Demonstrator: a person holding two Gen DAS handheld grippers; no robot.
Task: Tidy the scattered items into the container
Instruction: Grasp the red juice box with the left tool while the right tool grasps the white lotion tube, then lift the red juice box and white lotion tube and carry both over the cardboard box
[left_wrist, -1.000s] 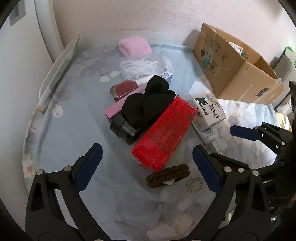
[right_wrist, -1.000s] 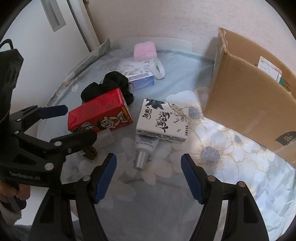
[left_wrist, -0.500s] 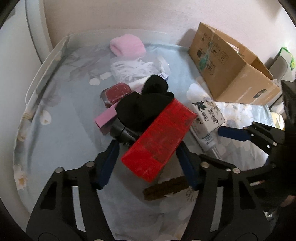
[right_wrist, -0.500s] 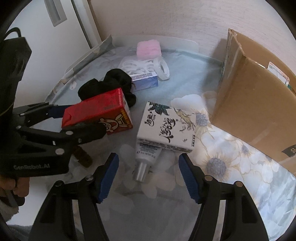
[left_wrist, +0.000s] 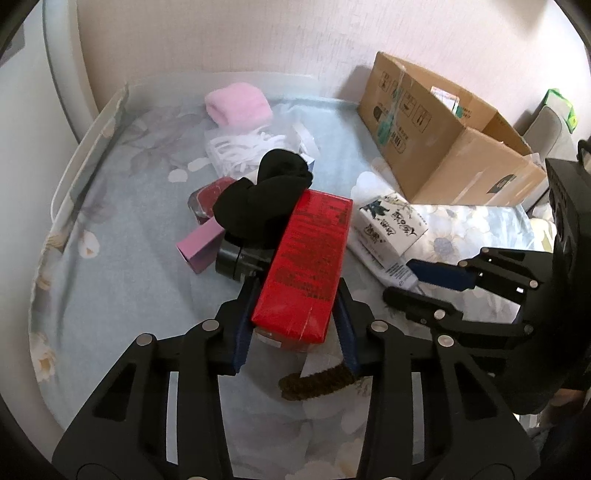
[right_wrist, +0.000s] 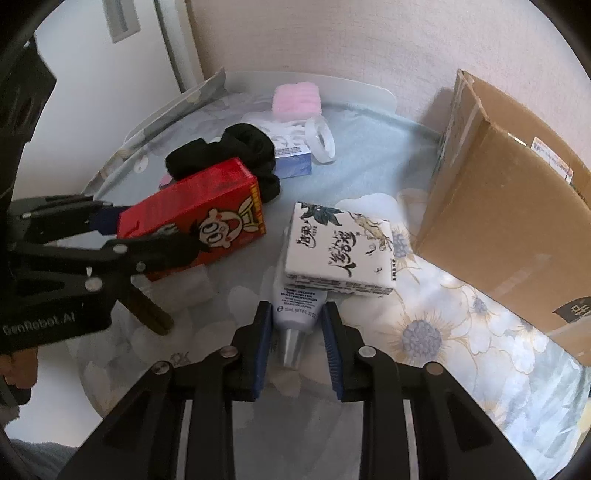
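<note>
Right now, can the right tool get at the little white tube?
Probably yes. The right tool already has the white tube between its fingers, and nothing blocks the cap end. The tube's far end lies under the white carton, so pulling it out may nudge that.

Both views are aimed low and close along the fingers toward 12 o'clock; the red carton (left_wrist: 308, 258) (right_wrist: 195, 218) is shared.
</note>
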